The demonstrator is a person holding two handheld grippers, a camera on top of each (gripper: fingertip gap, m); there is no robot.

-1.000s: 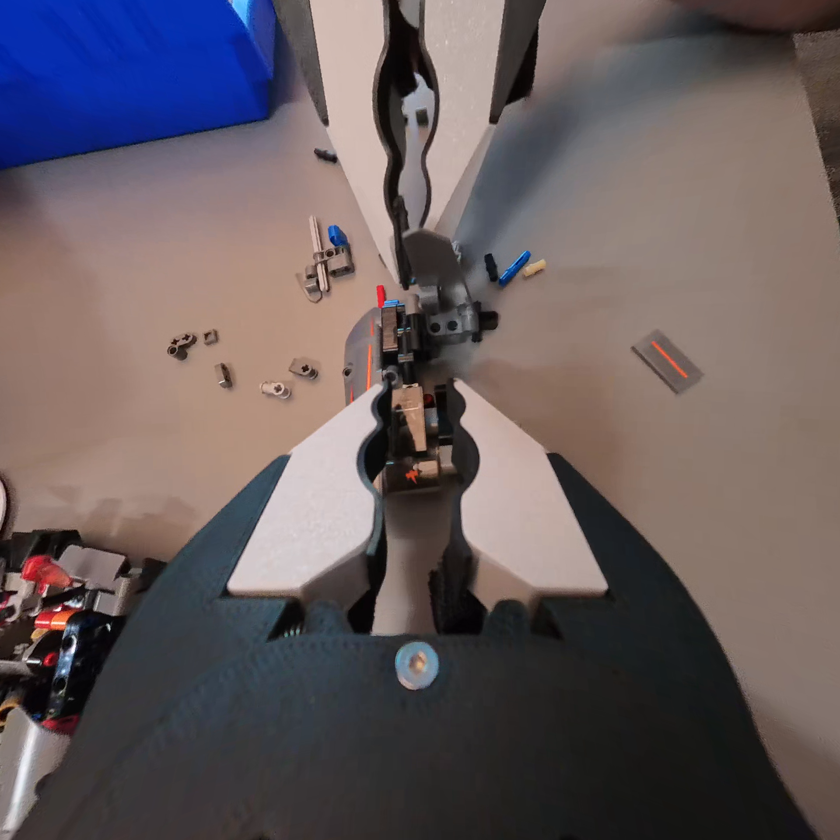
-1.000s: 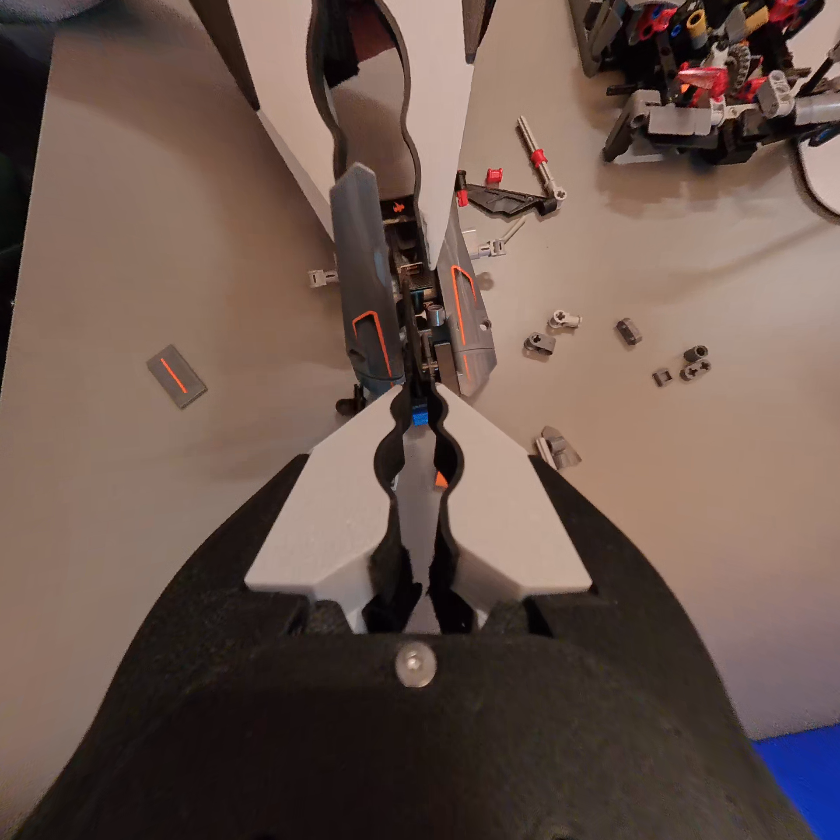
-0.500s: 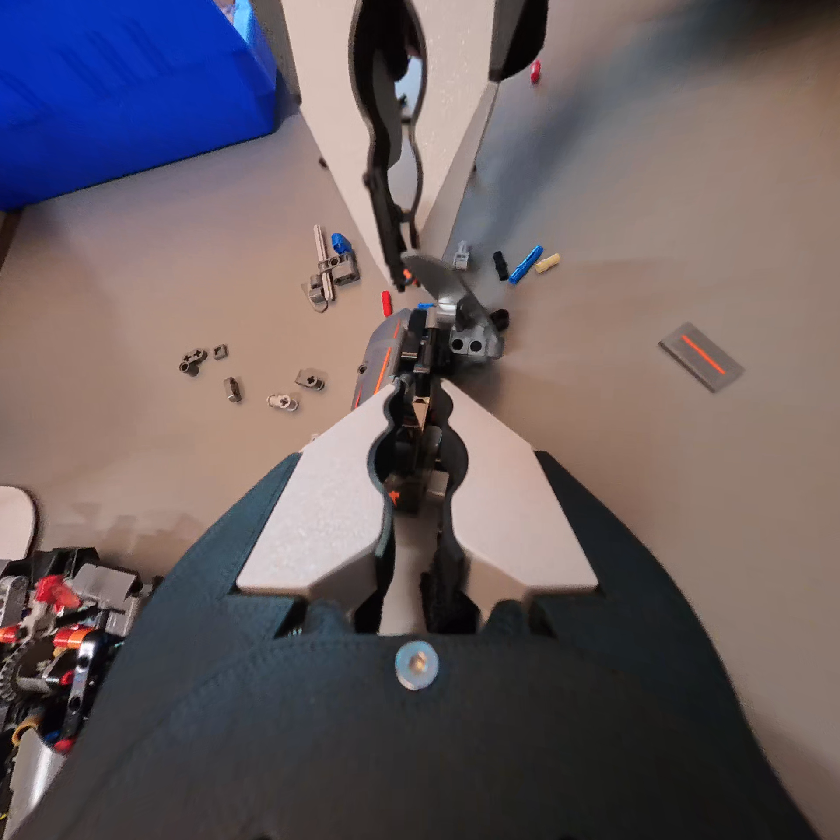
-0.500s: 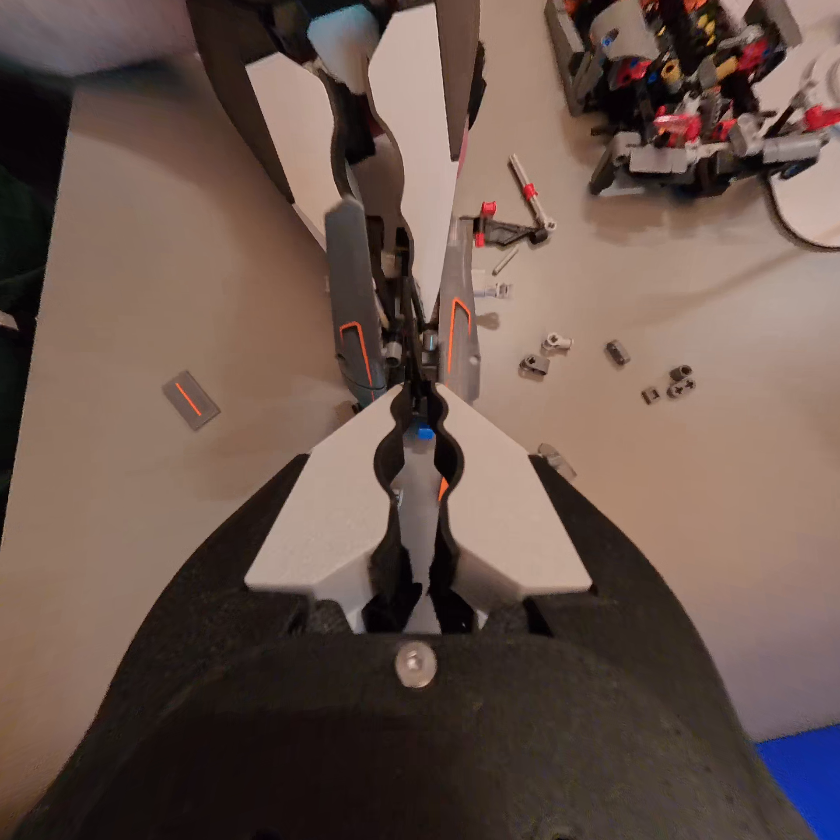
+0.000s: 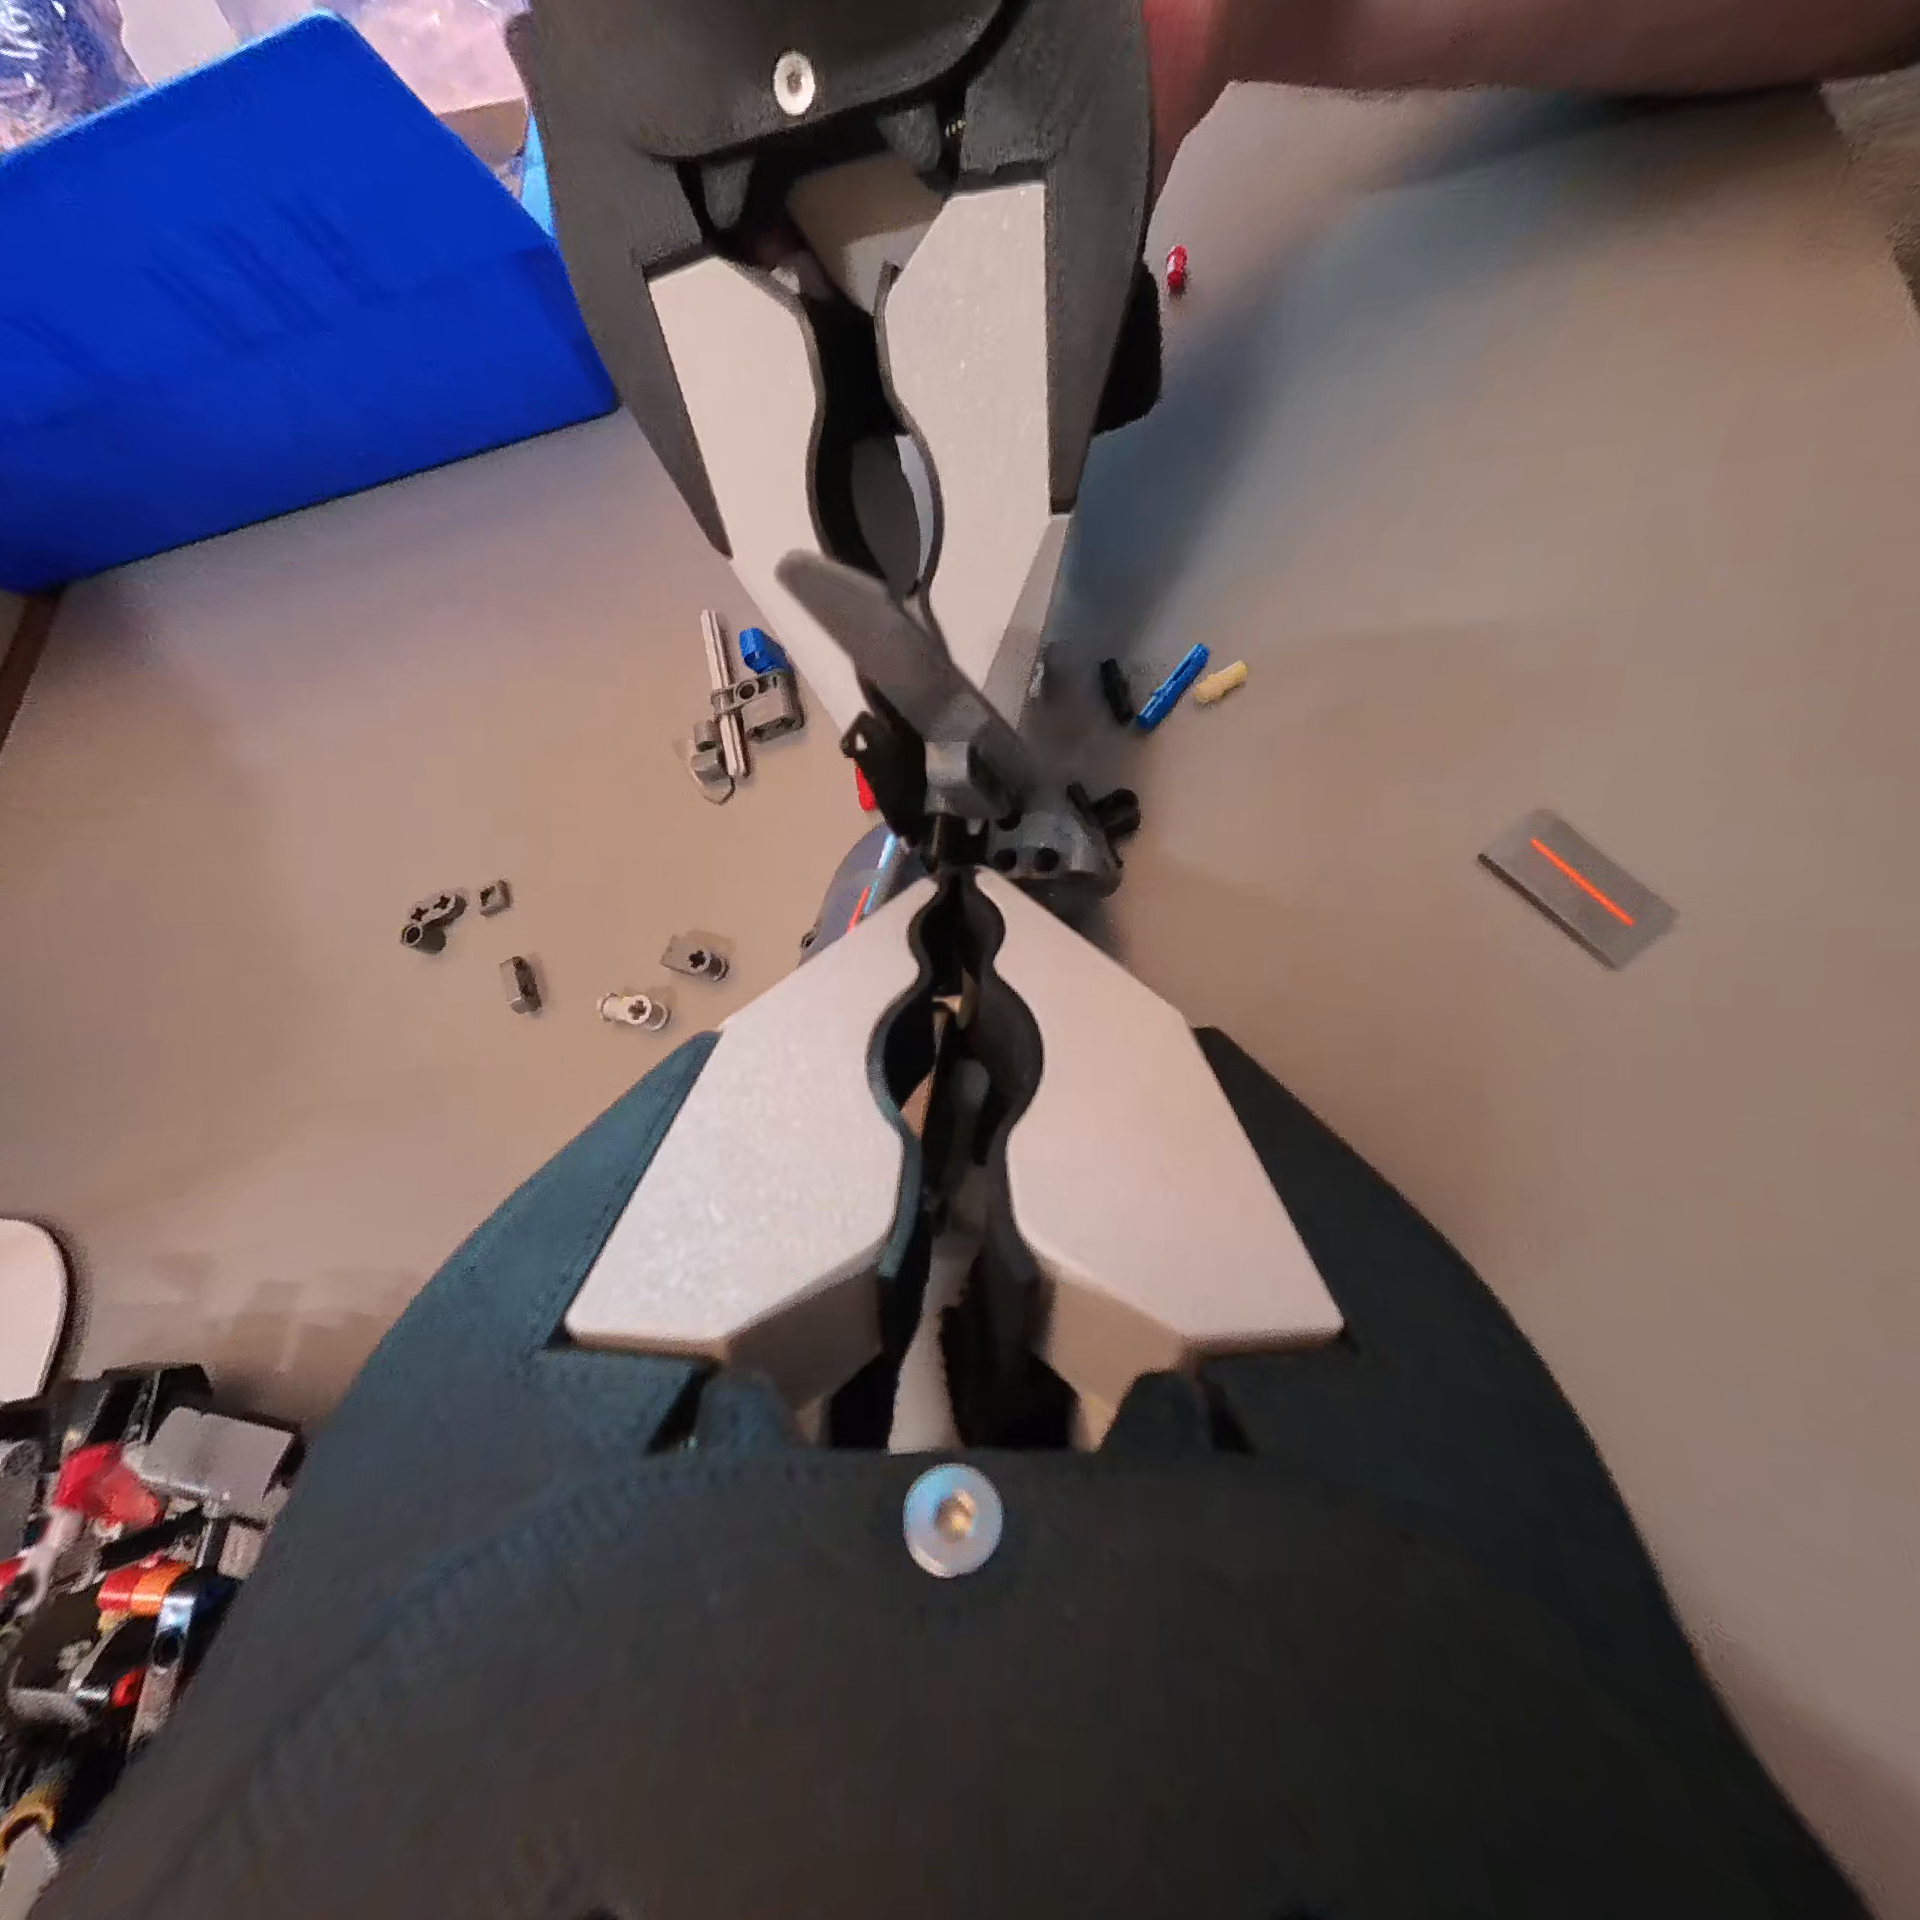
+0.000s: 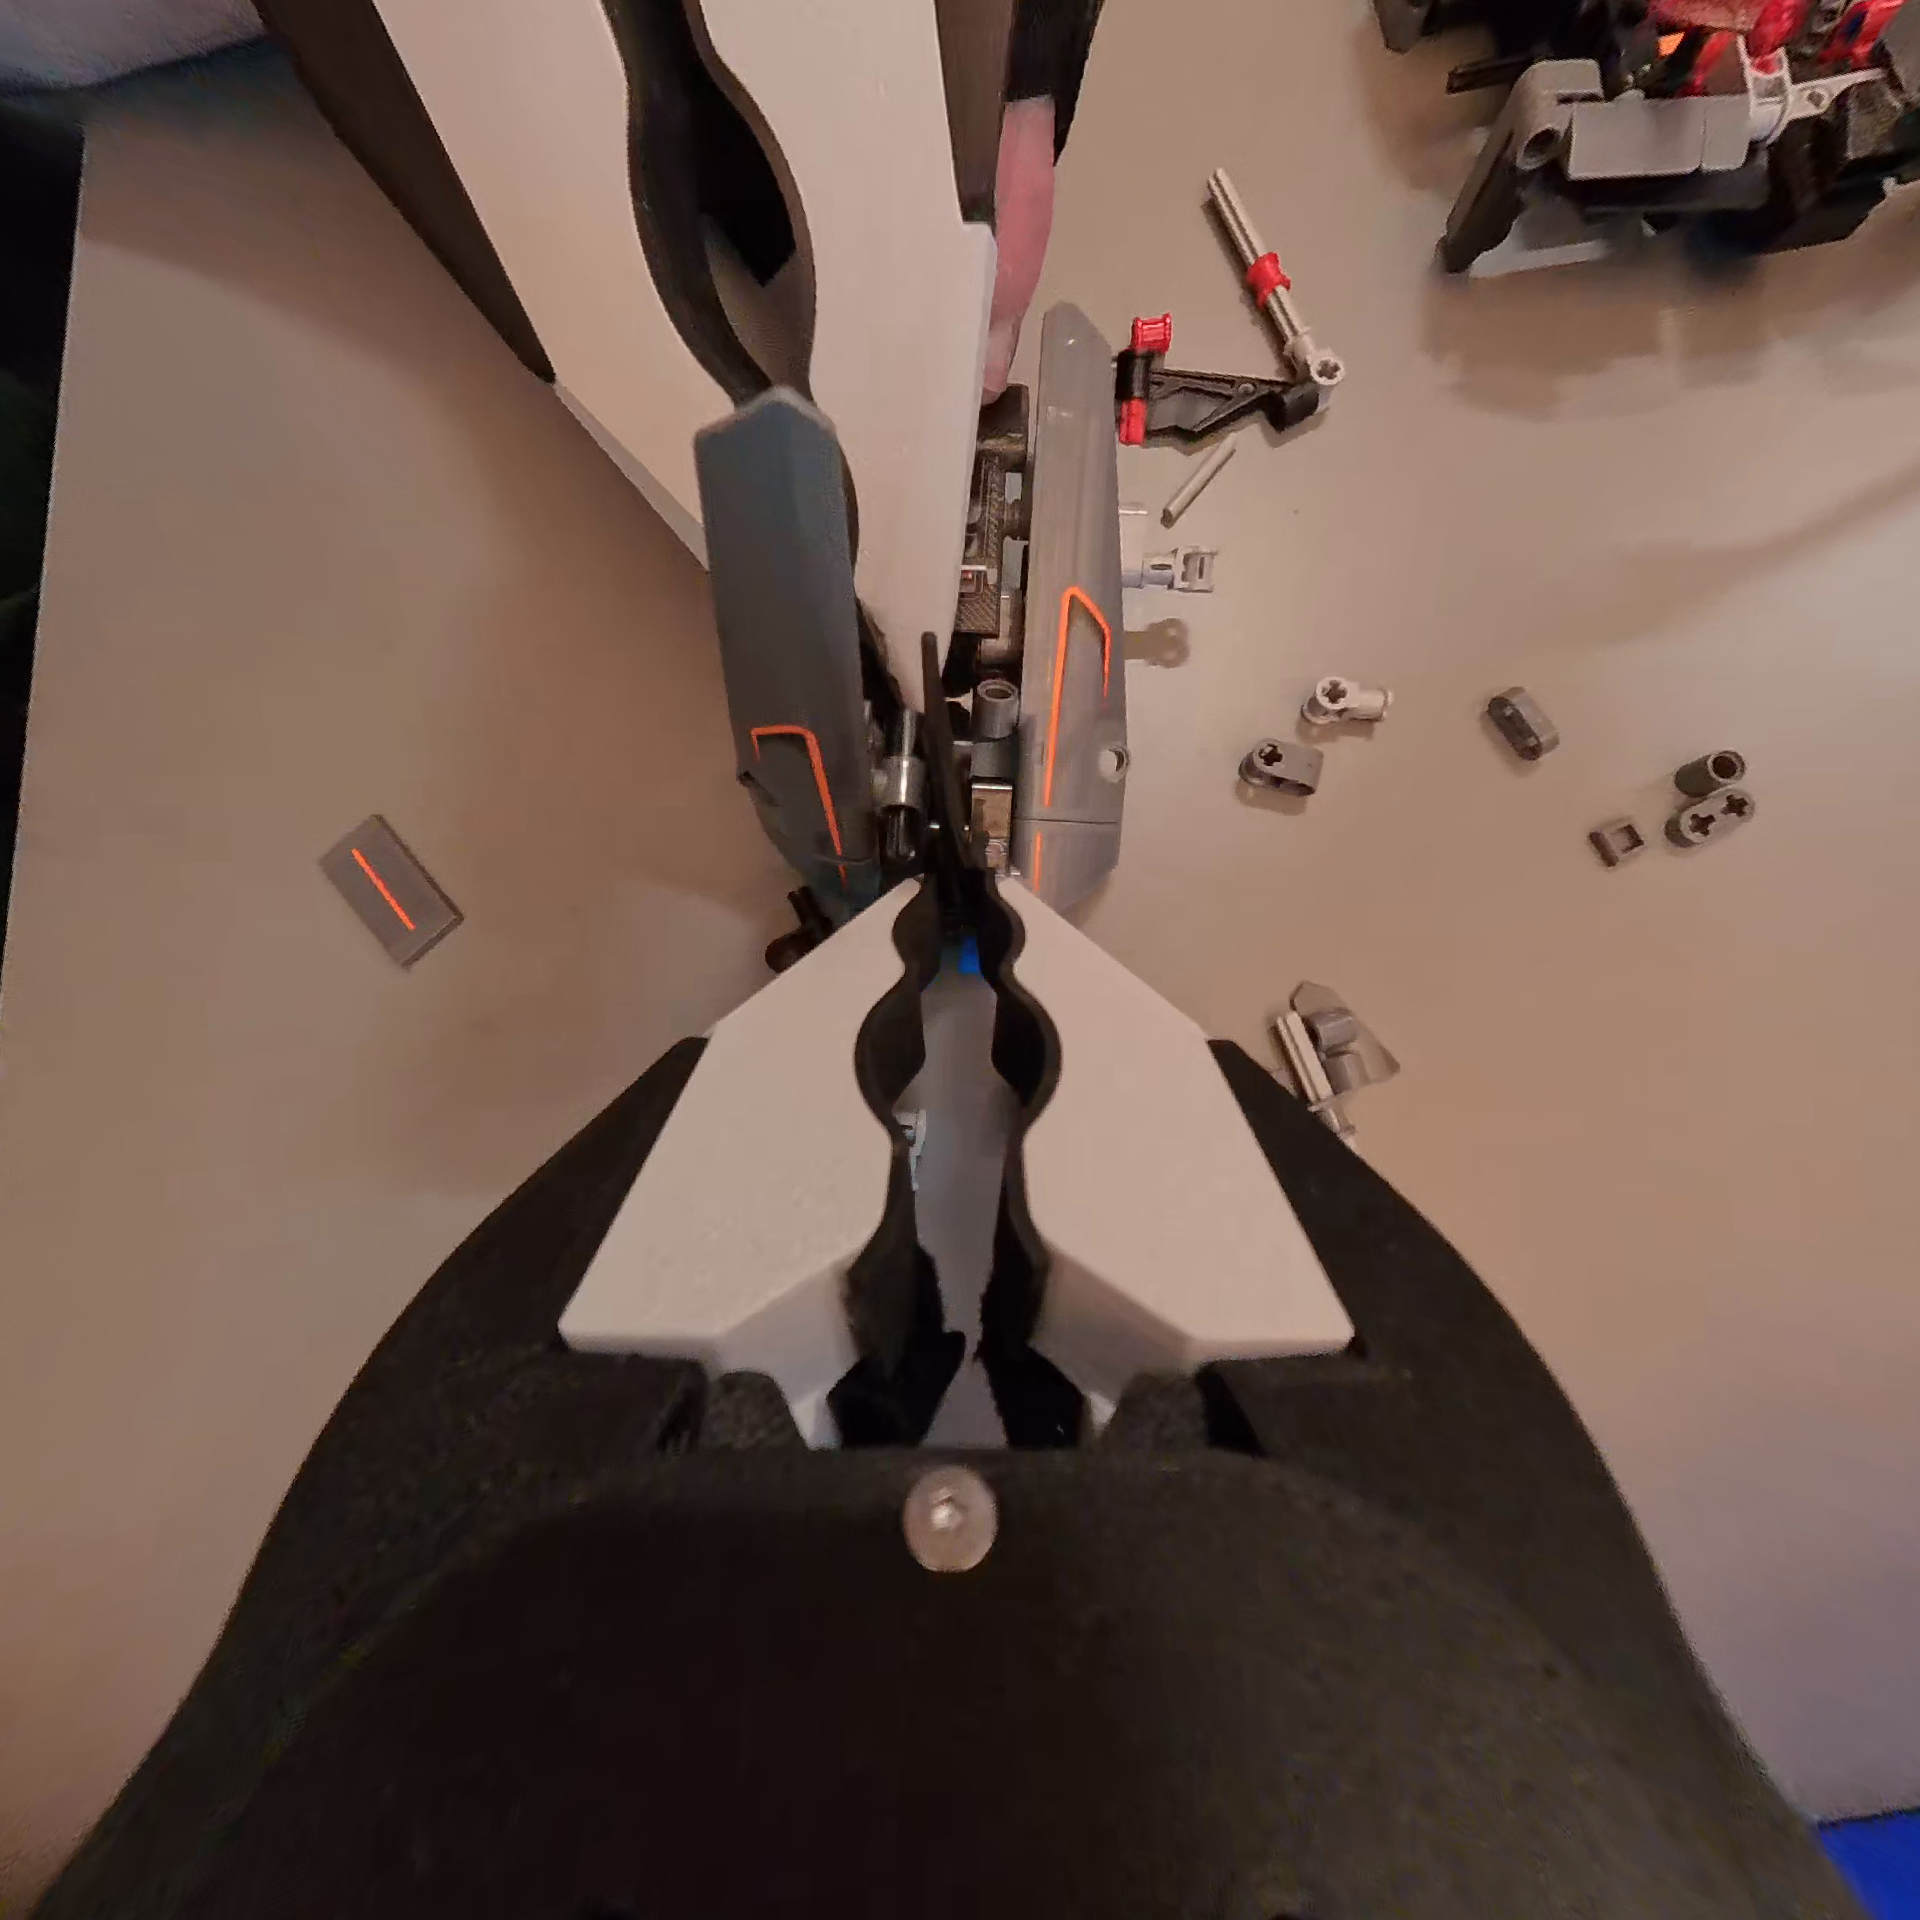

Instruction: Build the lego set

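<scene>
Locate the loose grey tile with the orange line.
The tile lies flat on the table, alone, left of the held assembly in the right wrist view; right of it in the left.

The left gripper and right gripper point at each other, tips nearly meeting, each with fingers pinched almost together, apparently clamped on something between them.

Two grippers, one striped tile, one blue box.
</scene>
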